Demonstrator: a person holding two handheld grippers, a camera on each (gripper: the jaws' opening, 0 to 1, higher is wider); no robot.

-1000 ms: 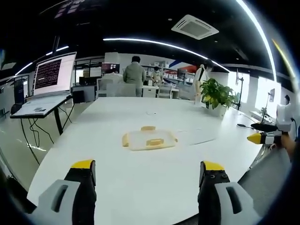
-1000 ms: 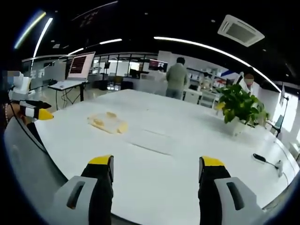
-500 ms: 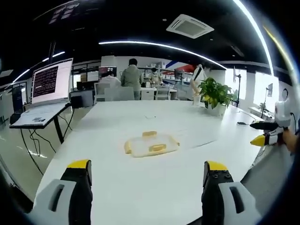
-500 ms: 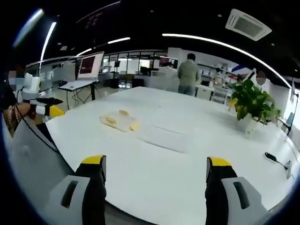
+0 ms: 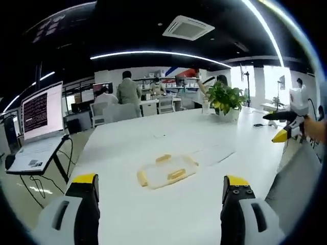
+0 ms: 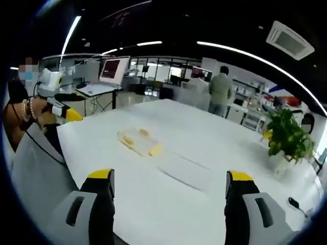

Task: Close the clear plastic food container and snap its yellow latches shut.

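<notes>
Yellow-tipped left gripper (image 5: pixel 160 186) — wide, above table (image 5: pixel 153 214).

left hand-held gripper (image 5: pixel 160 186): jaws apart, empty | container (image 5: pixel 166 172): on table (image 5: pixel 117 153), ahead

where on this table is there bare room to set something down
Bare white table between the grippers' jaws and the container, and beyond it toward the potted plant. The clear lid beside the container takes up that patch.
</notes>
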